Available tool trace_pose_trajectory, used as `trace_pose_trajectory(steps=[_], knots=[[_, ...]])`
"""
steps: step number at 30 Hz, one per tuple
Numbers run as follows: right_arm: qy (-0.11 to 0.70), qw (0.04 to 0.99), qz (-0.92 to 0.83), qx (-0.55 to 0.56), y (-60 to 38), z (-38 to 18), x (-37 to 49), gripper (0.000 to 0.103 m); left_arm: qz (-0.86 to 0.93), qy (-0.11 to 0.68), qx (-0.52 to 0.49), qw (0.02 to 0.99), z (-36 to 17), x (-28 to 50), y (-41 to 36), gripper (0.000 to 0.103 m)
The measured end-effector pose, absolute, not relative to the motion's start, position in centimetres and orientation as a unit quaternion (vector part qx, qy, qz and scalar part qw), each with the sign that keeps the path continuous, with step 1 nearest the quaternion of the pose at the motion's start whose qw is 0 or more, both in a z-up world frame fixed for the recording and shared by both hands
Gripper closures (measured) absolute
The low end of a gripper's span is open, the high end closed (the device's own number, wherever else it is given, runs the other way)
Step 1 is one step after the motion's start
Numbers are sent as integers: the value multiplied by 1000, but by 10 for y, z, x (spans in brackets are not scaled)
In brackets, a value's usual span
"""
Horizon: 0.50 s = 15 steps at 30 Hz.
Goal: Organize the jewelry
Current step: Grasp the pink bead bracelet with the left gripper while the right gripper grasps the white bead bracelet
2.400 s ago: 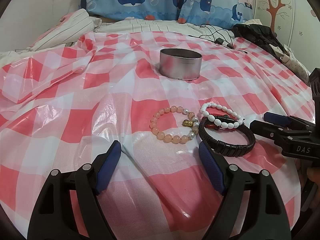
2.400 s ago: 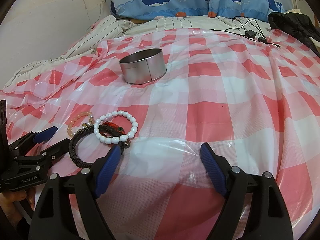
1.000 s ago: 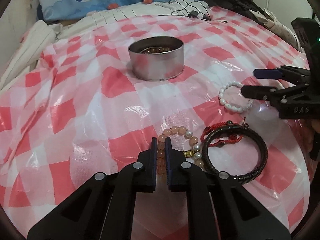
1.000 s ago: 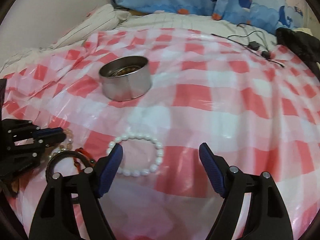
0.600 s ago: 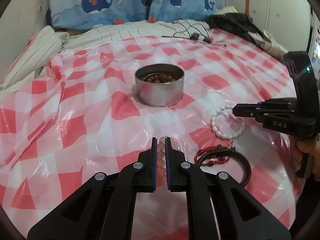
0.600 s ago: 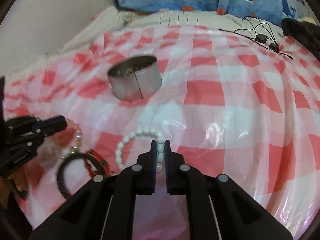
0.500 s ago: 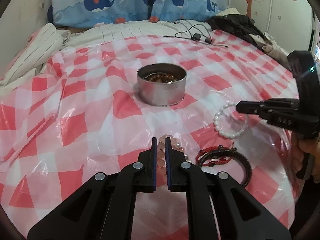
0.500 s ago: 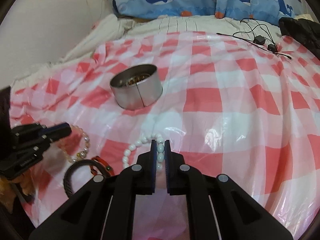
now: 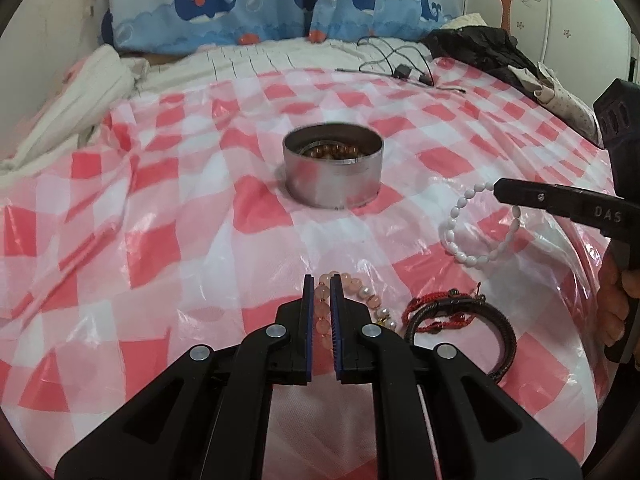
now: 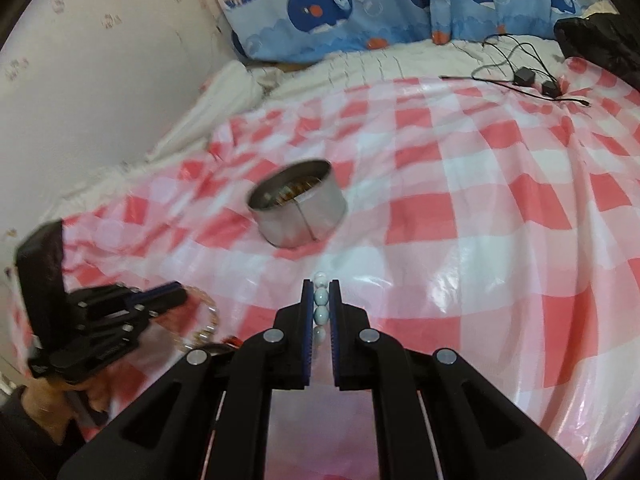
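Both grippers are pinching bracelets: the right gripper (image 10: 319,312) lifts the white bead bracelet (image 9: 480,226) just right of the round metal tin (image 9: 334,172), nearer than the left gripper (image 9: 321,312) holding the pink bead bracelet (image 9: 352,300).

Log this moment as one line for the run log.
left gripper: shut on pink bracelet | right gripper: shut on white bracelet | tin: holds beads | black bracelet: on cloth

Left gripper (image 9: 321,292): matte black plastic, two forked arms, silver round screws at the joints, blue ribbed pads (image 9: 307,320) inside. Right gripper (image 10: 321,298): same build; side view shows white "DAS" lettering. Bare skin of right hand (image 9: 614,300) visible on handle.
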State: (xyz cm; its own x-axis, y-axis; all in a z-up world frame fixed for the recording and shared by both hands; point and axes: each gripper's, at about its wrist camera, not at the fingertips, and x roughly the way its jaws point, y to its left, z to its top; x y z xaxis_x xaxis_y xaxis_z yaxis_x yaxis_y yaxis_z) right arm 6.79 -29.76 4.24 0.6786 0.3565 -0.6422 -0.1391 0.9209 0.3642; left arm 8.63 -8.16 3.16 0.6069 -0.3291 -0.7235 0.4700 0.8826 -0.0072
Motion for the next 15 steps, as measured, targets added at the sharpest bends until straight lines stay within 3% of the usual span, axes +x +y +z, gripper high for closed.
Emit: trace_pose_trajectory(steps=[15], knots=[[333, 915, 166, 159, -295, 64, 60, 95, -221, 344, 109, 906, 51, 78, -95, 96]])
